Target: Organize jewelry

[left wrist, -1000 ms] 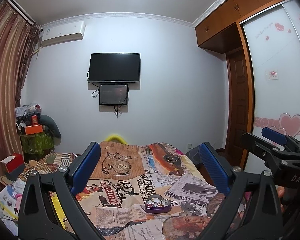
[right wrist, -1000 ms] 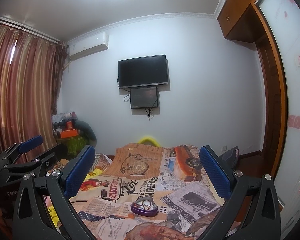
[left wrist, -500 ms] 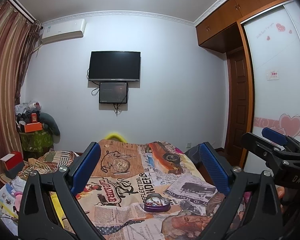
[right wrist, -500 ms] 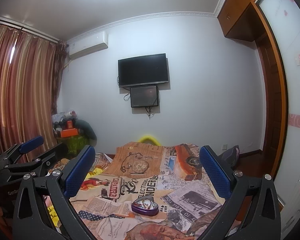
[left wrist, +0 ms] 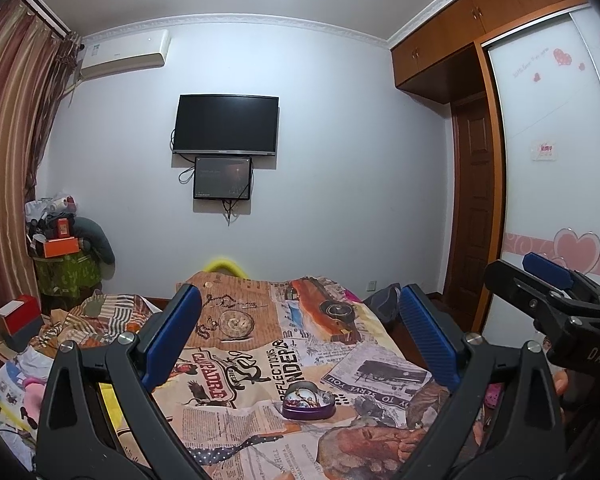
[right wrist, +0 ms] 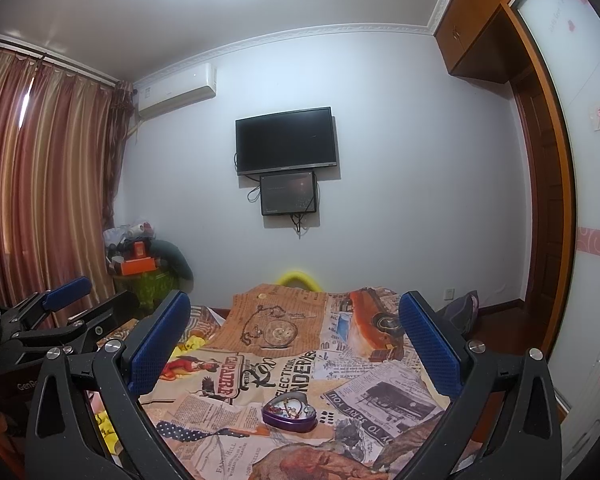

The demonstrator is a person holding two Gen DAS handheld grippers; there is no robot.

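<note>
Overhead, a white wall was seen behind everything, with a dark TV mounted on it and a smaller screen hung just below. Striped curtains were hung along the left side, and a wooden wardrobe stood at the right. Below these, a bed was covered by a newspaper-print spread, on which a printed pocket watch and a red car were shown. A cluttered corner stand with an orange box was seen well apart from the bed, at the left.

Both grippers were held above the near end of the bed, side by side and apart from each other. The left gripper was held with its blue pads spread wide and nothing between them. The right gripper was likewise spread wide and empty.

A small purple heart-shaped tin was set on the spread near the bed's near end, open-topped, with jewelry piled inside; single pieces could not be told apart. It was touched by neither gripper.
</note>
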